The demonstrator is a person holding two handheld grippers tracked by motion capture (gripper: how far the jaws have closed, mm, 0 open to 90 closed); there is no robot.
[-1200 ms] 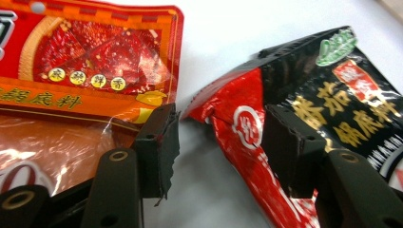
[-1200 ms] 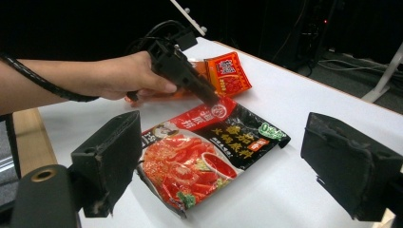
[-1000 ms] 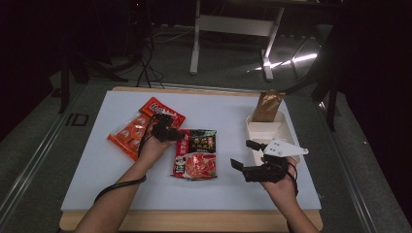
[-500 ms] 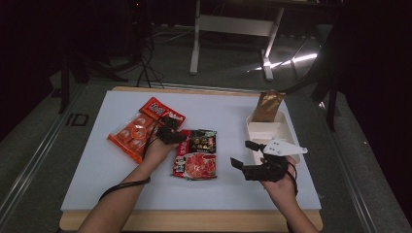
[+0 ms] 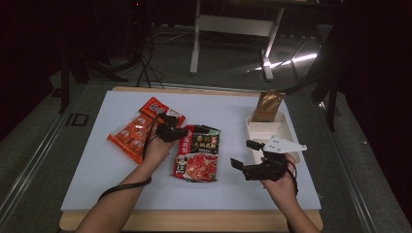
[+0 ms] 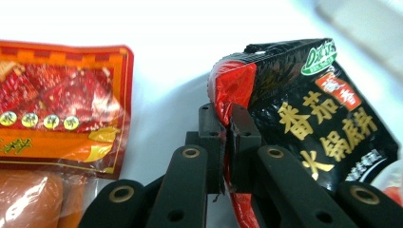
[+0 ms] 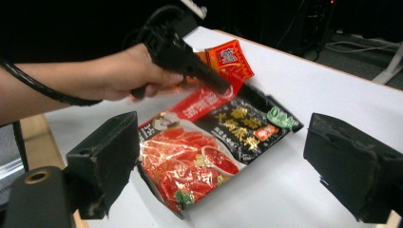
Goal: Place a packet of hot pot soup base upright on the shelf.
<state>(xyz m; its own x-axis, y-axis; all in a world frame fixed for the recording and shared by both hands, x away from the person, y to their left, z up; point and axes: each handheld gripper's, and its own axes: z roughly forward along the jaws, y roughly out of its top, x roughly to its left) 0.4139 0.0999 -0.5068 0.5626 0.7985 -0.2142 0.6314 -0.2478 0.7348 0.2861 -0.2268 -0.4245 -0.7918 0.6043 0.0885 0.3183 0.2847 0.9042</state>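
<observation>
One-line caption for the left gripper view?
Left hand-held gripper shut on the red-and-black foil sauce packet's edge, beside an orange plastic packet.

The black-and-red packet [image 6: 304, 128] has big yellow Chinese characters, 番茄 and 火锅 readable, plus a green oval logo at its 1 o'clock corner, lettering too blurry.

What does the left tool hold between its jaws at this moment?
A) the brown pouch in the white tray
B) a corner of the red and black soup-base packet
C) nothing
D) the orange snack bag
B: in the left gripper view the left tool is shut on the upper corner of the red and black soup-base packet.
</observation>
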